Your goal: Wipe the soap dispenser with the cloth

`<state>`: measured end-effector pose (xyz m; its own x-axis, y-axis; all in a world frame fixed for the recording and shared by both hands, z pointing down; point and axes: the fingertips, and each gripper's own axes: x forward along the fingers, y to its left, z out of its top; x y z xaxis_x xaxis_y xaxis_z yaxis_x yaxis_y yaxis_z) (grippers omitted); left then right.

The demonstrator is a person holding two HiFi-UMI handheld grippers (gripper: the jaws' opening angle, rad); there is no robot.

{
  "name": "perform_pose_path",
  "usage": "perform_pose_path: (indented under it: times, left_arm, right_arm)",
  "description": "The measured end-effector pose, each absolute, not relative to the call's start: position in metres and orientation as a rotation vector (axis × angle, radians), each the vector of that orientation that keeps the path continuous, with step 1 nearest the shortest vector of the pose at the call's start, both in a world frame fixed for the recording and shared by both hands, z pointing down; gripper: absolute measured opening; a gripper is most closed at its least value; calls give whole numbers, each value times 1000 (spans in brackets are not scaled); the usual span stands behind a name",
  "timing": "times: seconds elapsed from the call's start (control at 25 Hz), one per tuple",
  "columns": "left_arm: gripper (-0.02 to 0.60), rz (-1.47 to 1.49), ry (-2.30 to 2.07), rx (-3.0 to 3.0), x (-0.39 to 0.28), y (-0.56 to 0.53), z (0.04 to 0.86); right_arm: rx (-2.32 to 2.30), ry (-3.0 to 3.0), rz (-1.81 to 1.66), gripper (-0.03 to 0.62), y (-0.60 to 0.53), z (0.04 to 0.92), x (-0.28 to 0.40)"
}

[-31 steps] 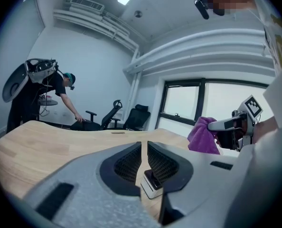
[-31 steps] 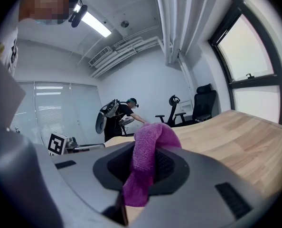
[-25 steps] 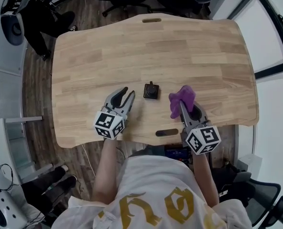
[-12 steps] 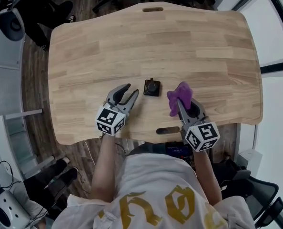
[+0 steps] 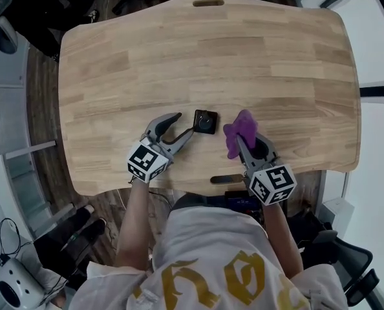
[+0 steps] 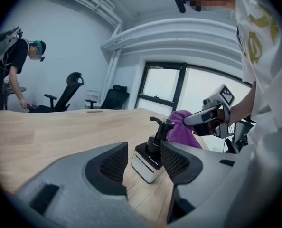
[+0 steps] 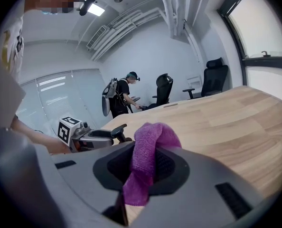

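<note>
While the right hand-held gripper (image 5: 249,142) clamps the cloth (image 5: 240,129), the soap dispenser (image 5: 205,121) stands before the left (image 5: 185,124) (opening, empty).

Left gripper (image 5: 183,125), jaws opening with nothing between them, sits just left of the soap dispenser (image 5: 205,121); right gripper (image 5: 250,144), just right of it, clamps the cloth (image 5: 240,128).

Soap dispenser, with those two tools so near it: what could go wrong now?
The soap dispenser stands loose; the left hand-held gripper, jaws opening just short of it, might knock it over. The cloth, pinched in the right hand-held gripper, may snag on it or slip free.
</note>
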<state>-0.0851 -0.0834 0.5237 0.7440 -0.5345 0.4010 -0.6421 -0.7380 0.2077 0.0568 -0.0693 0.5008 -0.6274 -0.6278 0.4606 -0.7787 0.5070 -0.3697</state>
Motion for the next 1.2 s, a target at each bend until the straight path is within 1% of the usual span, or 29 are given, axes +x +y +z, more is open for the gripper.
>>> perform_pose_path:
  times: [0.28,0.48,0.8,1.2]
  left_arm:
    - [236,573,-721,2688,-68,-72,539]
    - [287,646,-642,2716,-64,-73,552]
    - [288,814,-478,2800,-50,-73,569]
    - [305,831,-446,2820,-41,-81,575]
  right_arm:
    - [1144,-2468,854,66,-74,513,58]
    - [1126,-2459,875,66,-78,521,60]
    - [1084,-2450,897,66,-80,530,59]
    - [1061,-2469,930,66,-80,532,59]
